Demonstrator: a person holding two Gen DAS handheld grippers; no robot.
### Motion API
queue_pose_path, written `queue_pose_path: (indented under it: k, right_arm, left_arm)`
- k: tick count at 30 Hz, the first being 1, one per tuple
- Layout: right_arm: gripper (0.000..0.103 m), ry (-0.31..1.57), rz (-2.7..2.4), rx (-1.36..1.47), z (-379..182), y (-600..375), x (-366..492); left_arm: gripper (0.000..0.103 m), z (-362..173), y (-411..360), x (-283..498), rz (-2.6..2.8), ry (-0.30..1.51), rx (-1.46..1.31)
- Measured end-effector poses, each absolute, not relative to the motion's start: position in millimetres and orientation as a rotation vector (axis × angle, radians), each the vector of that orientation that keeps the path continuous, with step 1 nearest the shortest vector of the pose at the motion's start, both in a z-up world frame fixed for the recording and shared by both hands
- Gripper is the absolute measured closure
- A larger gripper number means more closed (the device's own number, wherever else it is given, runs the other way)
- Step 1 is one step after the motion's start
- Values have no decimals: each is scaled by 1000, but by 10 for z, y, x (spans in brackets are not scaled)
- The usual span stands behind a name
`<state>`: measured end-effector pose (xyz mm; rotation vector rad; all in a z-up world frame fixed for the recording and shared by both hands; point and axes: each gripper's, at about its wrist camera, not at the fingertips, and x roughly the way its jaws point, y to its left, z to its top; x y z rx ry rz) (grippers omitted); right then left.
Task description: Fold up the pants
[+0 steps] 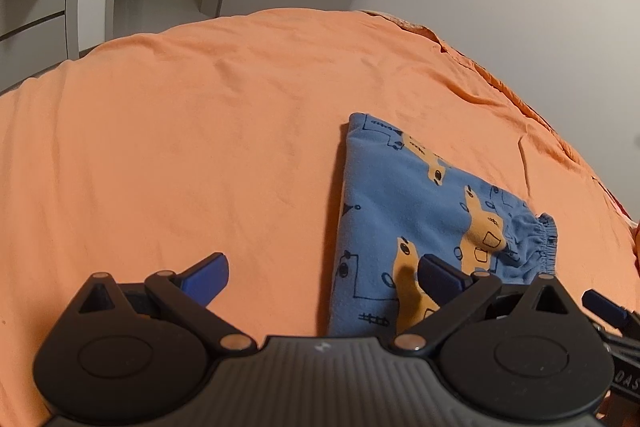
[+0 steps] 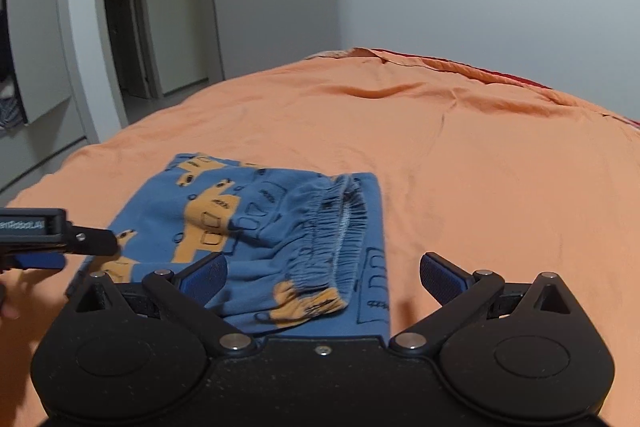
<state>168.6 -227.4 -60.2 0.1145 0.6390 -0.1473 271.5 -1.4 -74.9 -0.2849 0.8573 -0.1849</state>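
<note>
Well, the blue pants (image 2: 256,239) with orange vehicle prints lie folded on the orange bedsheet (image 1: 180,131). Both the left gripper (image 1: 324,279) and right gripper (image 2: 324,277) hover with jaws spread, holding nothing. Its side lettering is too blurred to read.

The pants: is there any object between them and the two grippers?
Nothing visible does. The pants lie folded on the orange bedsheet, and both the right gripper and left gripper are open directly over them.

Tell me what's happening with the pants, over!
Left gripper open, empty. Right gripper open, empty. Blue pants folded on the orange bed, waistband on top. Nothing blocking.
</note>
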Motion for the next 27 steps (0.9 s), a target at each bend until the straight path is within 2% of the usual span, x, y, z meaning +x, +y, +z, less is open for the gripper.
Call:
queue_pose_path:
  k: [2,3,5,7,10,15,23,24,26,27]
  right_arm:
    - [2,626,-114,143,-611,-2288,1621]
    - [6,618,-105,158,-615,-2306,1590]
    - [17,607,-91,191,-625,-2341,1540]
    - [34,607,-82,219,-654,-2378,1524]
    - [49,620,-73,249,-712,-2413,1543]
    - [48,652,-83,333,-769,-2464,1646]
    - [38,665,-107,572,-692,-2652,1700]
    - [40,685,-128,572,-702,-2645,1737]
    - [53,721,-165,543,-730,-2594,1802]
    - [67,728,-191,505,-728,-2549,1812]
  left_arm:
    - [0,-744,-15,2713,-190,856,-284]
    - [0,-743,-30,2713,-194,854,-280]
    - [0,-736,-60,2693,-207,843,-269]
    - [0,-734,-102,2667,-227,823,-249]
    - [0,-739,-192,2638,-258,790,-192]
    - [0,-811,-317,2635,-267,794,-101]
    - [0,-819,-317,2619,-273,789,-77]
    - [0,-818,-317,2617,-272,788,-74]
    - [0,-810,-309,2611,-272,785,-68]
    - [0,-798,-301,2607,-274,781,-67]
